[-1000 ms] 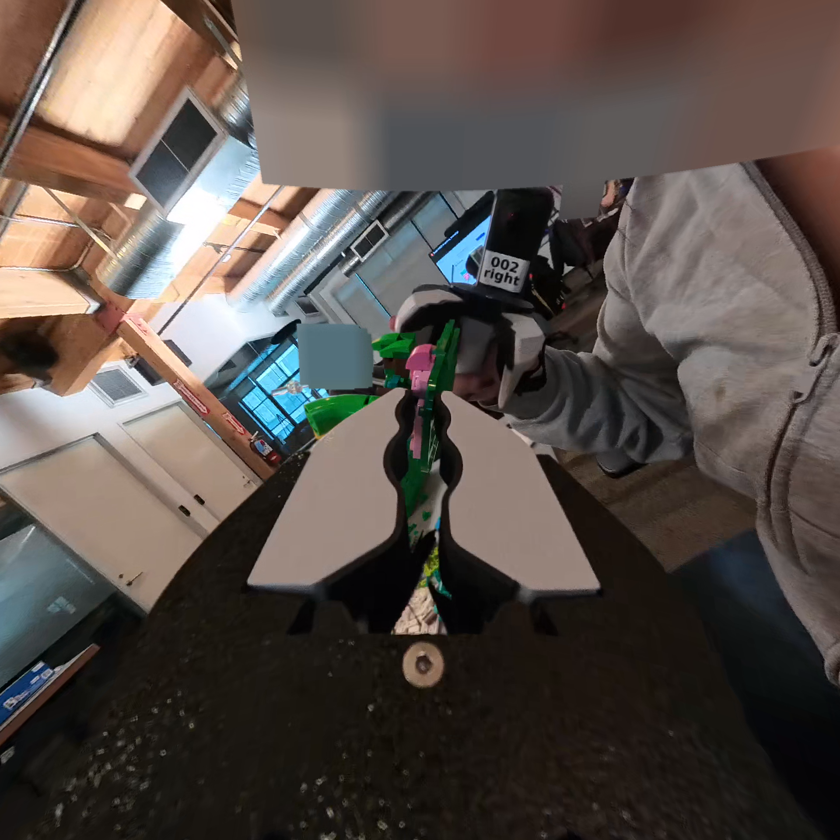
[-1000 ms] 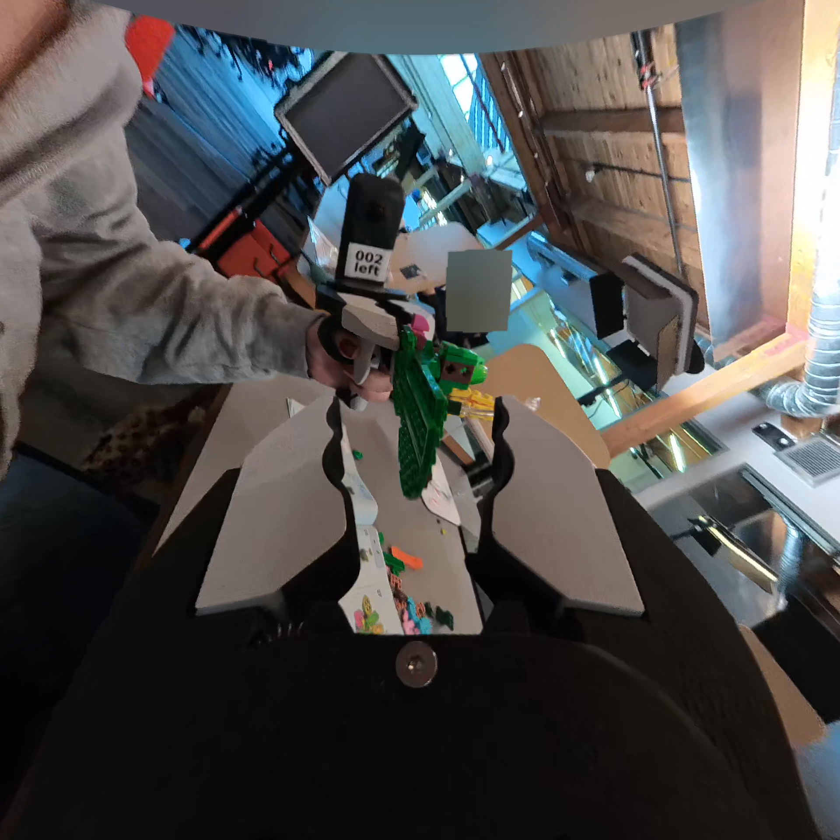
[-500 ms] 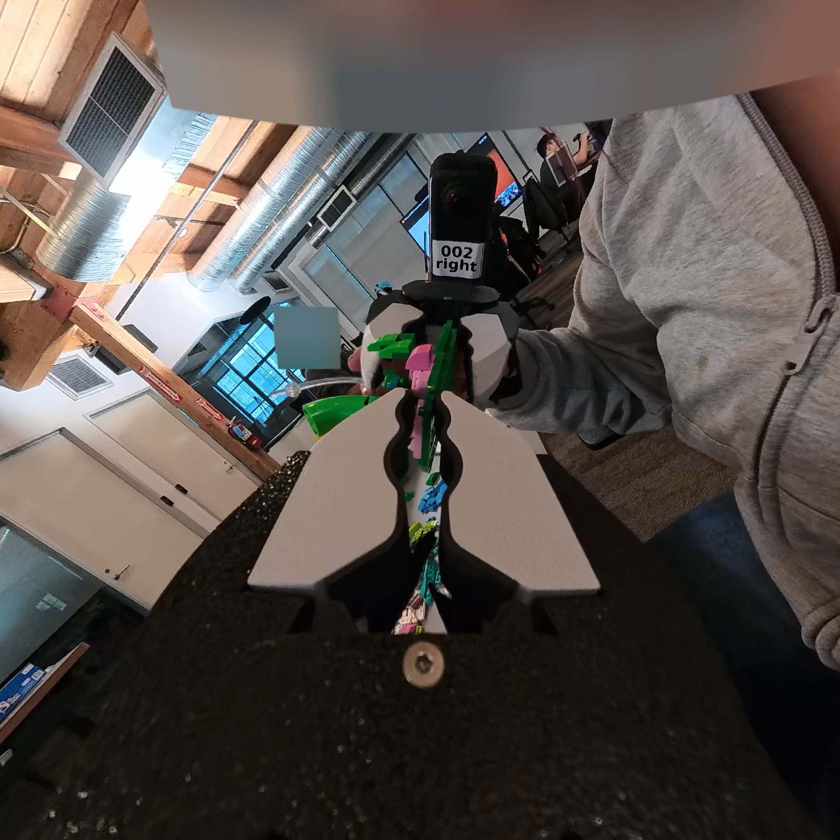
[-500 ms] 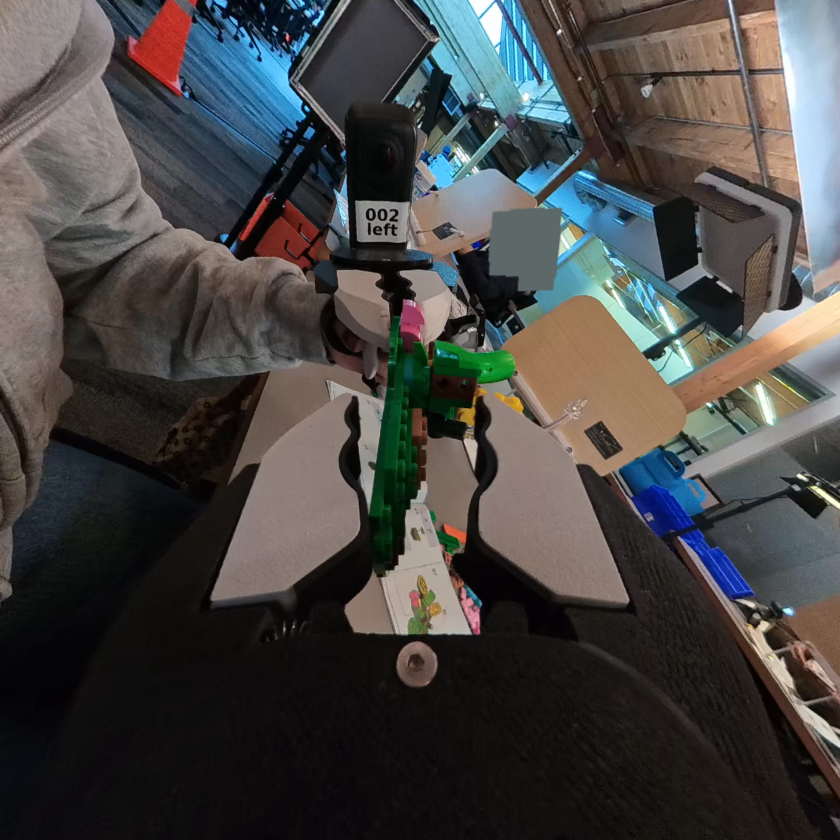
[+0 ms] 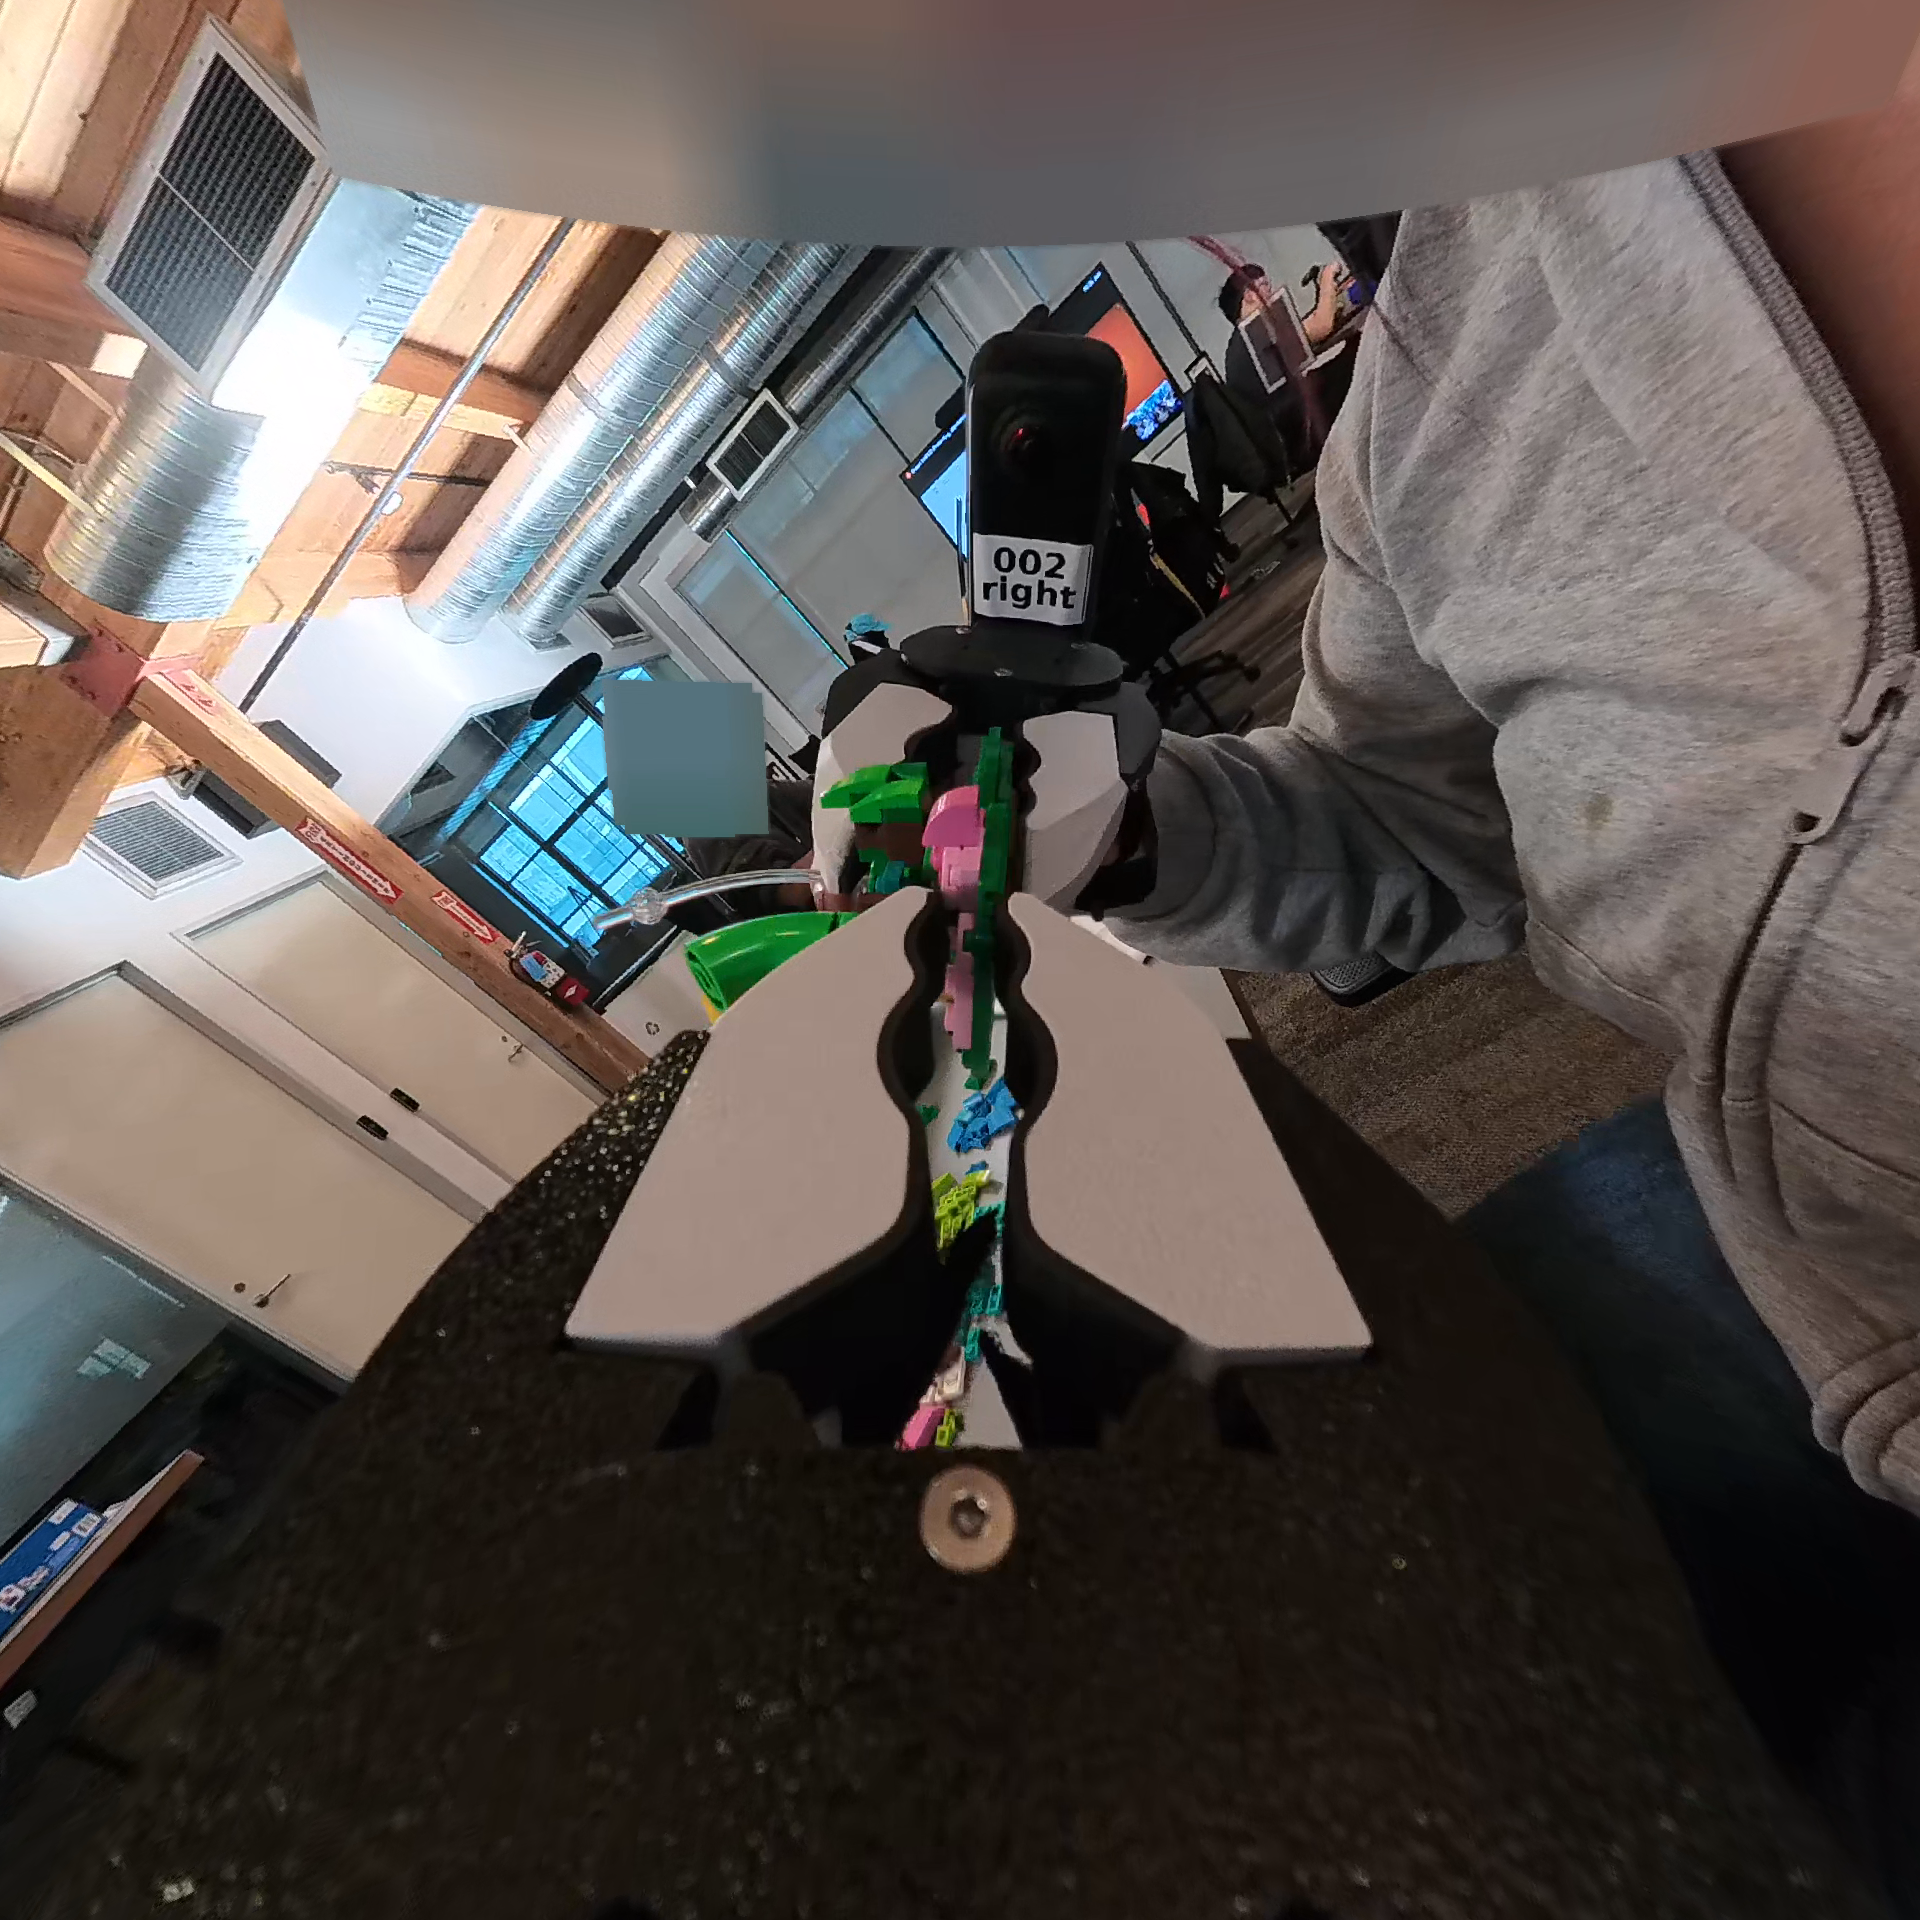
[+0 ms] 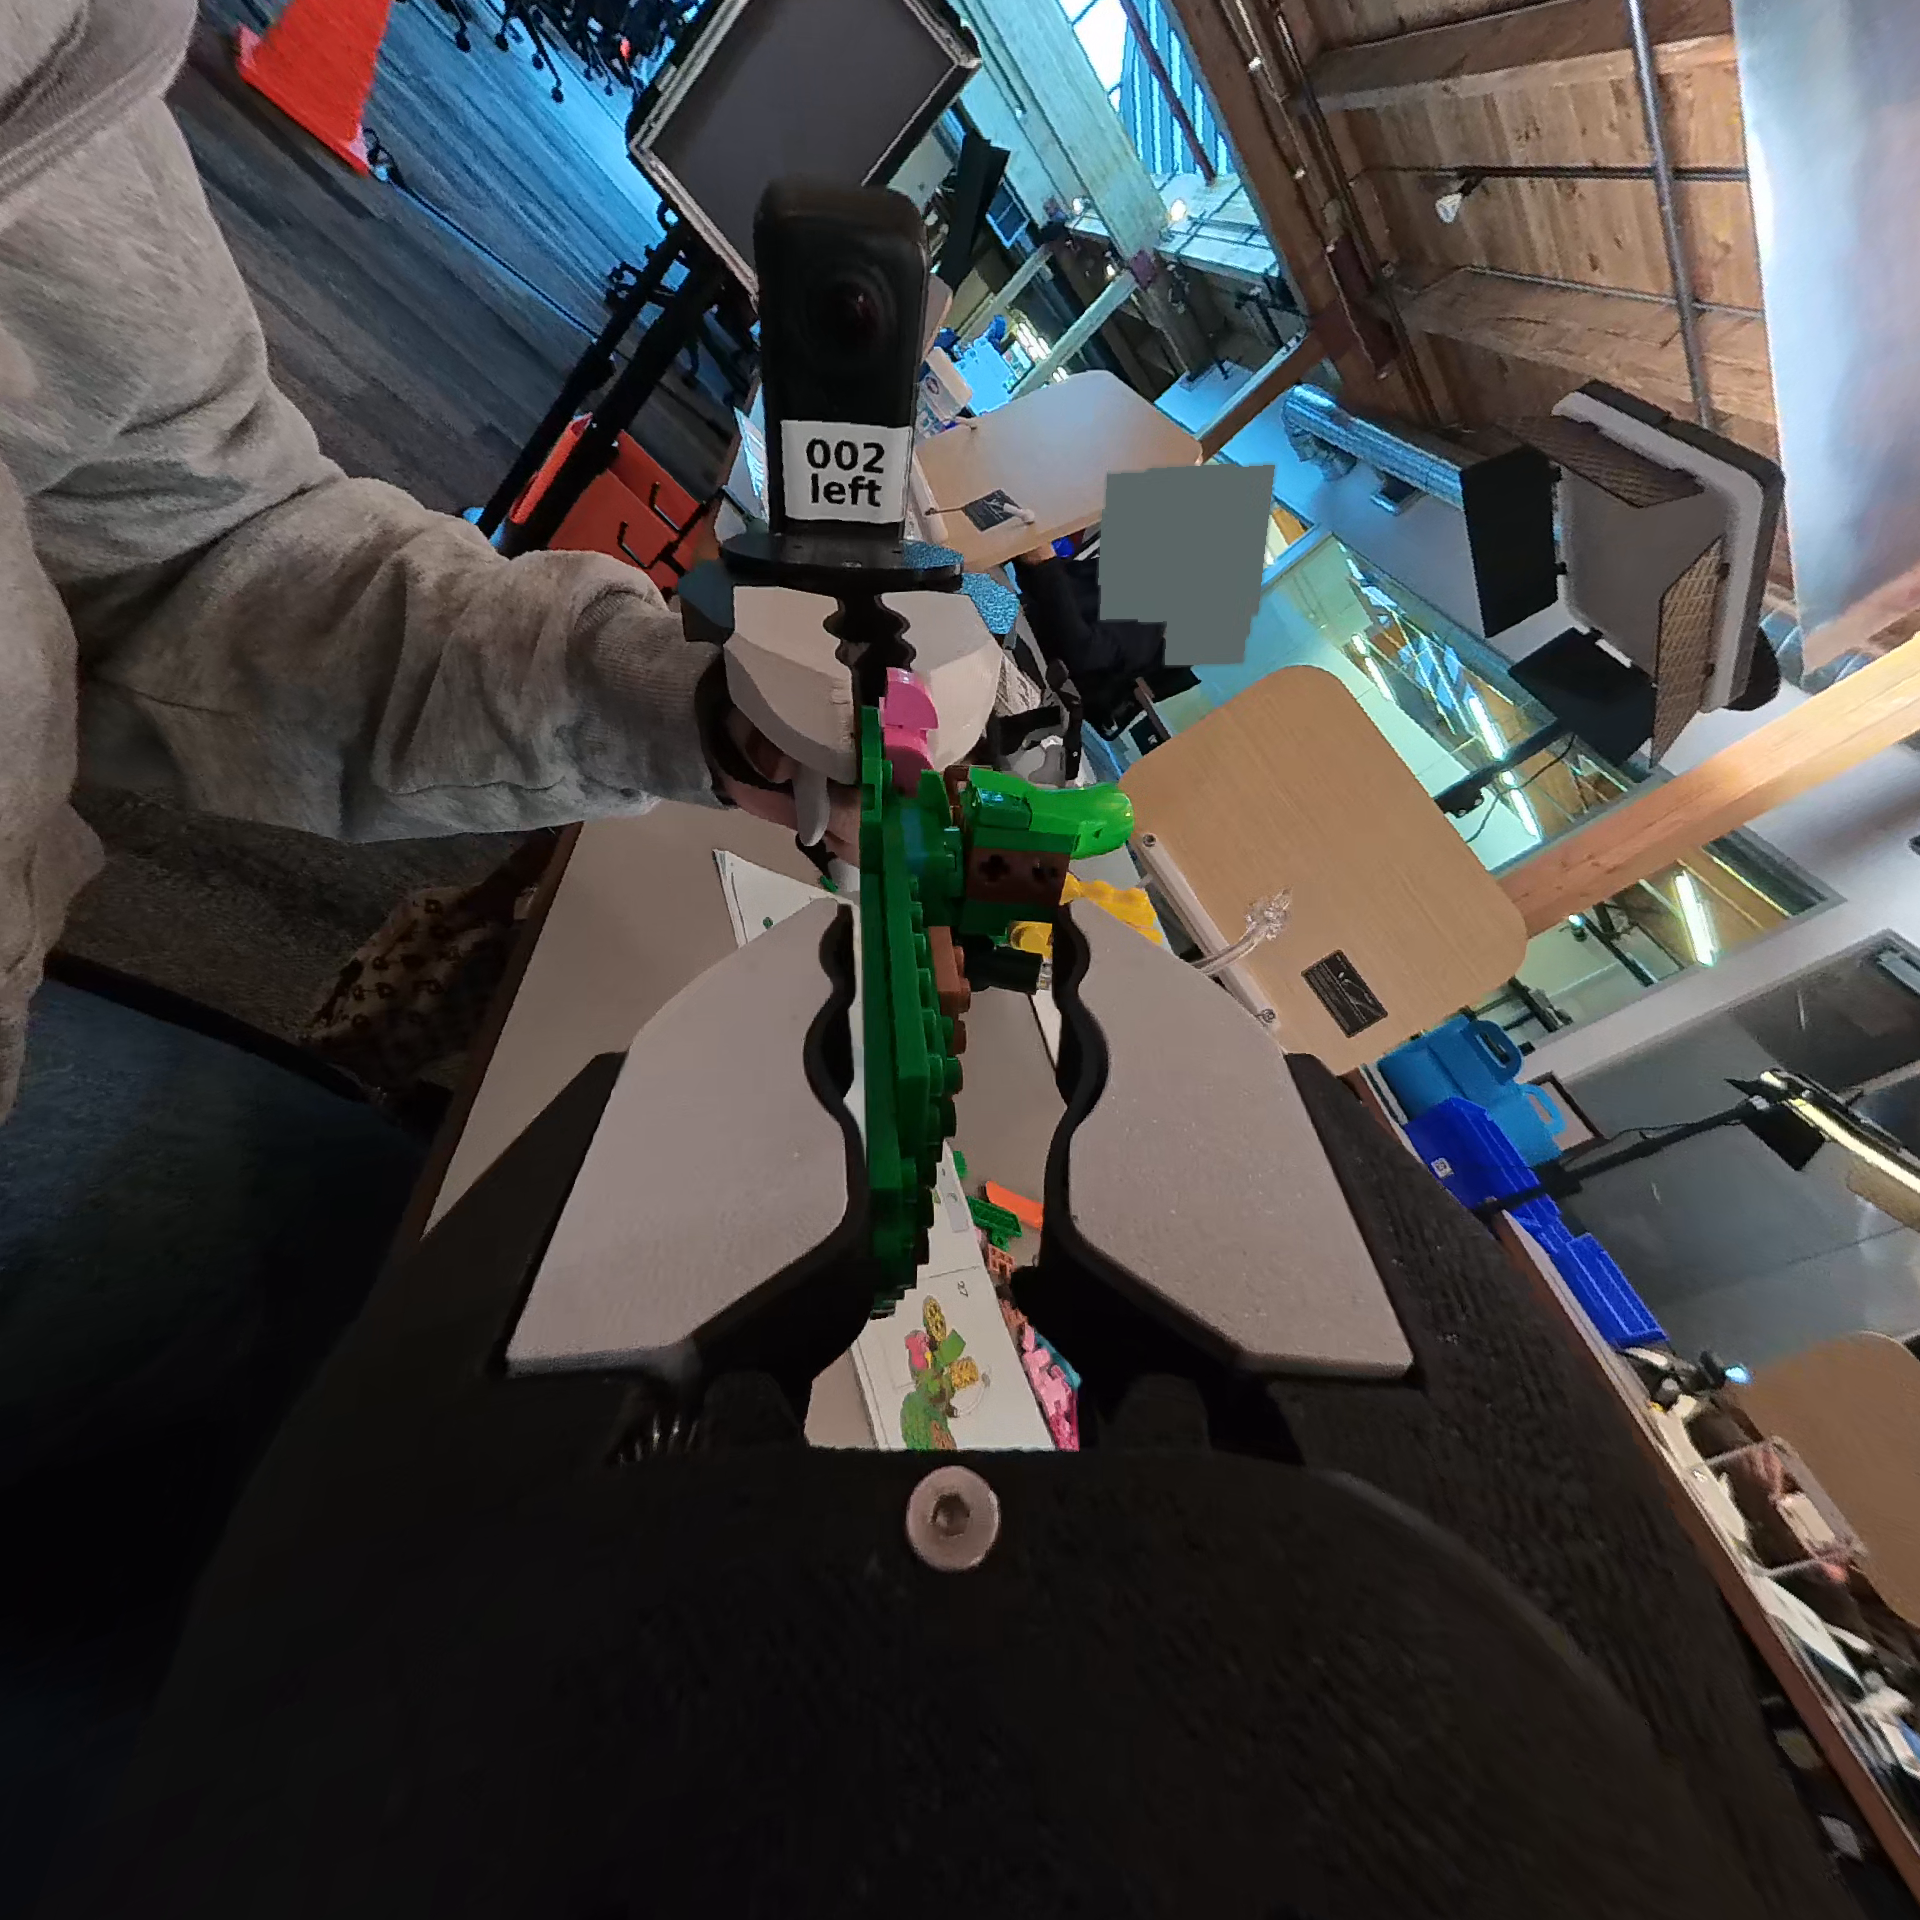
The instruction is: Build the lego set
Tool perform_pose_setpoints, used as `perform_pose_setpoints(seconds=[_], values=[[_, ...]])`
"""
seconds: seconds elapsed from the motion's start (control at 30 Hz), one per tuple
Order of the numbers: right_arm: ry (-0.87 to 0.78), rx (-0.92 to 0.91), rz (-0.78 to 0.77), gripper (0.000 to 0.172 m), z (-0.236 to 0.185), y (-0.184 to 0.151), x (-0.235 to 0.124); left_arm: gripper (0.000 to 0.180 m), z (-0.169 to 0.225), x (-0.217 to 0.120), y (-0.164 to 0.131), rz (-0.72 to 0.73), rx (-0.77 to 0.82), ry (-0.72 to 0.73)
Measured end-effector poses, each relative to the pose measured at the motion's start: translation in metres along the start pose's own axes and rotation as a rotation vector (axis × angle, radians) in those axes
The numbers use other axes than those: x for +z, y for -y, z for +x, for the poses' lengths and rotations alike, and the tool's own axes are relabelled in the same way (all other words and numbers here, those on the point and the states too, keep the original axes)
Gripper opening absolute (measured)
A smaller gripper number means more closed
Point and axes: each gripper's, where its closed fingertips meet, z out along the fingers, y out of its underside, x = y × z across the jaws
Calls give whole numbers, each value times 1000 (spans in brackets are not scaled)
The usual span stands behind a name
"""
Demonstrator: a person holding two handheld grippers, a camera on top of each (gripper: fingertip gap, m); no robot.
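Above a cluttered table (image 6: 623, 935), both hand-held grippers (image 5: 966, 909) (image 6: 951, 914) clamp one green brick model (image 6: 904, 1039).

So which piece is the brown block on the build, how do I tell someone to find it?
Start at the green baseplate held edge-on between the two grippers, above the grey table. On its studded side, under the curved bright green piece, sits the brown block. It is the only brown cube with dark cross-shaped holes on its face.
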Motion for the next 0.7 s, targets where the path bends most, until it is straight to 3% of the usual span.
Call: perform_pose_setpoints(seconds=[0.43,0.7], values=[[127,142,64,54,-6,10,-9,8,1,0,-6,-52,6,-8],[75,22,-190,48,-6,-16,-8,8,4,7,-17,-156,59,-9]])
